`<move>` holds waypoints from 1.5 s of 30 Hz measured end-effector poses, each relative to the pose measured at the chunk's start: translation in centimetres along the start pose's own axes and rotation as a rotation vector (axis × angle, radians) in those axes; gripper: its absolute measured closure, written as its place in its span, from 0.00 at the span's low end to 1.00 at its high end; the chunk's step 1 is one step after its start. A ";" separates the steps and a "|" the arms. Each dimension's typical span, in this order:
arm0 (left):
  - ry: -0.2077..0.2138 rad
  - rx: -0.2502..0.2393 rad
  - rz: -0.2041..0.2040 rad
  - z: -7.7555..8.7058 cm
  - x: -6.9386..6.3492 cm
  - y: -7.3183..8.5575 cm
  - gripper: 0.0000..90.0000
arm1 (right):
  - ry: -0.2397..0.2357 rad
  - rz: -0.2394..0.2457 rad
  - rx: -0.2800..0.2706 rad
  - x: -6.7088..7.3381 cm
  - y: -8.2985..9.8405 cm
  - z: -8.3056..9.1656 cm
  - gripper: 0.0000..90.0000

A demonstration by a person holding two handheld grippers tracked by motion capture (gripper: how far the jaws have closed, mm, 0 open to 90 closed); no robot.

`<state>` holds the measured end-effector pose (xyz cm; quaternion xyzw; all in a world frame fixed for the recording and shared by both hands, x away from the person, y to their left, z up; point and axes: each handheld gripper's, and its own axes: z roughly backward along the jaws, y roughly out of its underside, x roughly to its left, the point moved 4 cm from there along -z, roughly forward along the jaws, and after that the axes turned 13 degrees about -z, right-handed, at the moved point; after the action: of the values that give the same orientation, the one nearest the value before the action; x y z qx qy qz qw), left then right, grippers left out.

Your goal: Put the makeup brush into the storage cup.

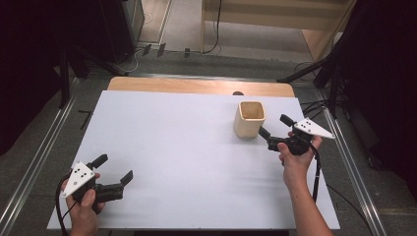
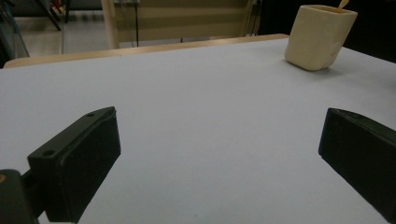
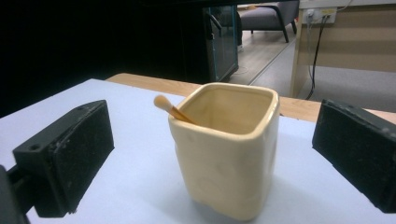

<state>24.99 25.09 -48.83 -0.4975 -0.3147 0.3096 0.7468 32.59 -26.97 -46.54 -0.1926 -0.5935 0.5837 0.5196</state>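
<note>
A cream square ceramic cup (image 1: 250, 119) stands upright on the white table (image 1: 187, 162), toward the far right. In the right gripper view the cup (image 3: 229, 149) holds a thin wooden stick (image 3: 169, 108) that leans on its rim. My right gripper (image 1: 275, 127) sits just right of the cup, jaws wide apart and facing it, pads clear of its walls. At the near left my left gripper (image 1: 116, 169) rests low over the table, open with nothing between its jaws. From there the cup (image 2: 320, 36) stands far off at the upper right.
A strip of wooden tabletop (image 1: 196, 86) shows beyond the white sheet's far edge. Metal rails (image 1: 351, 167) run along both sides of the table. Cables and a wooden cabinet (image 1: 275, 14) lie on the floor beyond.
</note>
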 end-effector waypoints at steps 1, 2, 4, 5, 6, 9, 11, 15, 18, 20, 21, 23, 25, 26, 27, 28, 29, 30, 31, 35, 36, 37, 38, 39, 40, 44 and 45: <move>0.000 0.000 -0.001 0.0 0.0 0.0 0.00 | -0.001 -0.003 -0.002 0.0 0.1 0.2 0.00; 0.000 0.000 -0.002 0.0 0.0 0.0 0.00 | -0.002 -0.006 0.001 -0.1 0.3 0.4 0.00; 0.000 0.000 -0.002 0.0 0.0 0.0 0.00 | 0.004 -0.004 0.003 -0.1 0.6 0.8 0.00; 0.000 0.000 -0.003 0.0 0.0 0.0 0.00 | 0.004 -0.002 0.001 -0.1 0.7 1.0 0.00; 0.000 0.000 -0.003 0.0 0.0 0.0 0.00 | 0.000 -0.007 0.000 -0.1 0.9 1.3 0.00; -0.001 0.002 -0.003 0.1 0.0 0.0 0.00 | 0.007 -0.009 -0.002 -0.2 1.4 1.9 0.00; -0.001 0.001 -0.005 0.0 0.0 0.0 0.00 | 0.009 -0.007 -0.003 -0.3 1.7 2.4 0.00; -0.002 0.002 -0.008 0.0 0.0 0.0 0.00 | 0.021 -0.011 0.002 -0.7 2.3 3.2 0.00; -0.001 0.000 -0.006 0.0 0.0 0.0 0.00 | 0.032 -0.012 0.002 -0.9 2.7 4.0 0.00; -0.001 0.000 -0.006 0.0 0.0 0.0 0.00 | 0.039 -0.012 0.004 -1.0 3.0 4.4 0.00; -0.001 0.000 -0.005 0.0 0.0 0.0 0.00 | 0.042 -0.009 0.008 -1.1 3.1 4.6 0.00; -0.001 0.000 -0.004 0.0 0.0 0.0 0.00 | 0.049 -0.004 0.009 -1.1 3.4 5.0 0.00; -0.002 -0.001 -0.004 0.0 0.0 0.0 0.00 | 0.058 0.002 0.007 -1.2 3.6 5.3 0.00; -0.002 0.000 -0.004 0.0 0.0 0.0 0.00 | 0.061 0.003 0.007 -1.2 3.8 5.5 0.00; -0.002 -0.001 -0.004 0.0 0.0 0.0 0.00 | 0.061 0.003 0.005 -1.2 3.9 5.7 0.00; -0.003 -0.003 -0.004 0.0 0.0 0.0 0.00 | 0.062 0.003 0.002 -1.2 3.9 5.8 0.00; -0.003 -0.002 -0.005 0.0 0.0 0.0 0.00 | 0.063 0.001 0.000 -1.1 4.0 6.0 0.00; -0.003 -0.003 -0.004 0.0 0.0 0.0 0.00 | 0.063 0.006 -0.002 -1.1 4.1 6.1 0.00; -0.003 -0.004 -0.004 0.0 0.0 0.0 0.00 | 0.064 0.004 -0.001 -1.1 4.3 6.2 0.00; -0.001 -0.006 -0.006 0.0 -0.1 -0.1 0.00 | 0.067 -0.011 -0.016 -0.9 4.5 7.0 0.00; -0.001 -0.005 -0.007 0.0 0.0 -0.1 0.00 | 0.070 -0.010 -0.019 -1.0 4.5 7.3 0.00; 0.000 -0.005 -0.007 0.0 0.0 -0.1 0.00 | 0.071 -0.013 -0.024 -1.0 4.5 7.5 0.00; -0.001 -0.003 -0.008 0.0 0.0 -0.1 0.00 | 0.072 -0.017 -0.027 -1.0 4.6 7.7 0.00; -0.002 -0.004 -0.006 0.0 0.0 -0.1 0.00 | 0.074 -0.020 -0.030 -1.1 4.6 8.0 0.00; -0.002 -0.003 -0.007 0.0 0.0 -0.1 0.00 | 0.074 -0.022 -0.032 -1.1 4.6 8.2 0.00; -0.002 -0.002 -0.009 0.0 0.0 -0.1 0.00 | 0.088 -0.032 -0.039 -1.5 4.8 9.1 0.00; -0.002 -0.001 -0.009 0.0 0.0 0.0 0.00 | 0.095 -0.037 -0.039 -1.5 4.9 9.3 0.00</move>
<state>25.00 25.06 -48.79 -0.4961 -0.3177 0.3066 0.7476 23.52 -31.61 -49.45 -0.2194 -0.5829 0.5525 0.5540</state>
